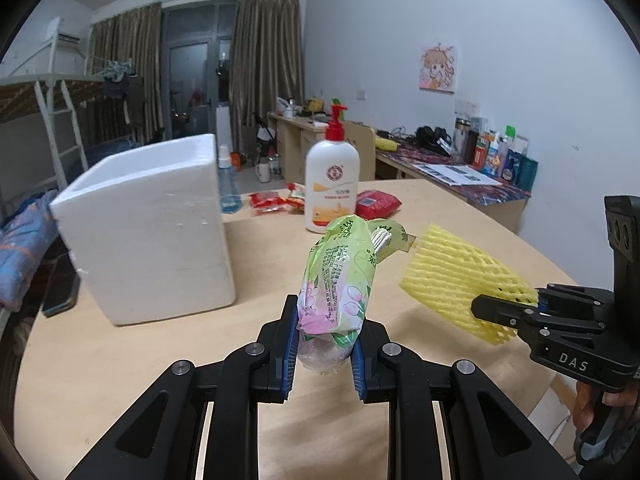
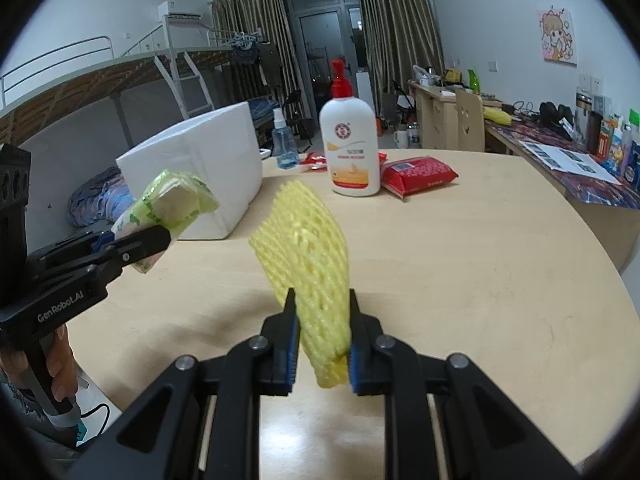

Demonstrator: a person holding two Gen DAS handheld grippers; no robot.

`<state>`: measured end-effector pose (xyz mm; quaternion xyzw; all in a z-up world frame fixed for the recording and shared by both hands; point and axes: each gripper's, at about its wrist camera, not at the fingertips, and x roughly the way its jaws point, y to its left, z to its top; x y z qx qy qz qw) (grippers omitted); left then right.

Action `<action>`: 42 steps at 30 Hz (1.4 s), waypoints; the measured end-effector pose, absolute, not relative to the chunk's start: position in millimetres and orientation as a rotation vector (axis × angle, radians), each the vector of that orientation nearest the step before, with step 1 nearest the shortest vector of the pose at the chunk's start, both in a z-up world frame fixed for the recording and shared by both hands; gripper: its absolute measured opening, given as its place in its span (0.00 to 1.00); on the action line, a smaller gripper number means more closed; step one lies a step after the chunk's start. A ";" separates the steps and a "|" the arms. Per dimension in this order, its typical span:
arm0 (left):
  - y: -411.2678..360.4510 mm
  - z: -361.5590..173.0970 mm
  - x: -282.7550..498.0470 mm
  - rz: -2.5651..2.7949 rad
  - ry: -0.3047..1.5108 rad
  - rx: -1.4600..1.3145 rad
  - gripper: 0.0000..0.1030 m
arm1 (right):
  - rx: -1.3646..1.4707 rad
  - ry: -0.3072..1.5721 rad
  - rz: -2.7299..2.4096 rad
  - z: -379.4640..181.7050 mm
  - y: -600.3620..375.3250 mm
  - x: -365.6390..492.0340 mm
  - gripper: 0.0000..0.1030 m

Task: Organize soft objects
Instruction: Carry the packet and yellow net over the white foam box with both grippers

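My left gripper [image 1: 325, 330] is shut on a green tissue pack [image 1: 340, 276] and holds it above the wooden table [image 1: 160, 360]. The pack also shows in the right wrist view [image 2: 172, 200], with the left gripper [image 2: 132, 246] at the left. My right gripper [image 2: 322, 330] is shut on a yellow foam net sleeve [image 2: 308, 248], held above the table. In the left wrist view the sleeve [image 1: 452, 276] and right gripper [image 1: 504, 312] are at the right. A white foam box [image 1: 148, 228] stands open-topped at the left, also seen in the right wrist view [image 2: 208, 172].
A white pump bottle [image 1: 331, 176] with a red cap stands mid-table. Behind it lie red snack packs [image 1: 376, 202] and a blue spray bottle [image 1: 228, 184]. A phone [image 1: 60, 292] lies left of the box. The table's edge curves round at the right [image 2: 580, 216].
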<state>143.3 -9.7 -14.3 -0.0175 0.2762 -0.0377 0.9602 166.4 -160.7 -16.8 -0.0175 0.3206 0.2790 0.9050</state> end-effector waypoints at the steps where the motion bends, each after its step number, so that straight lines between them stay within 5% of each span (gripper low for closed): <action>1: -8.0 -12.8 140.0 -0.068 0.554 -0.038 0.23 | -0.035 0.654 0.582 -15.5 -159.3 164.0 0.23; 42: 75.4 21.6 44.5 0.366 0.425 -0.101 0.23 | -0.125 0.524 0.949 17.4 -43.6 143.4 0.23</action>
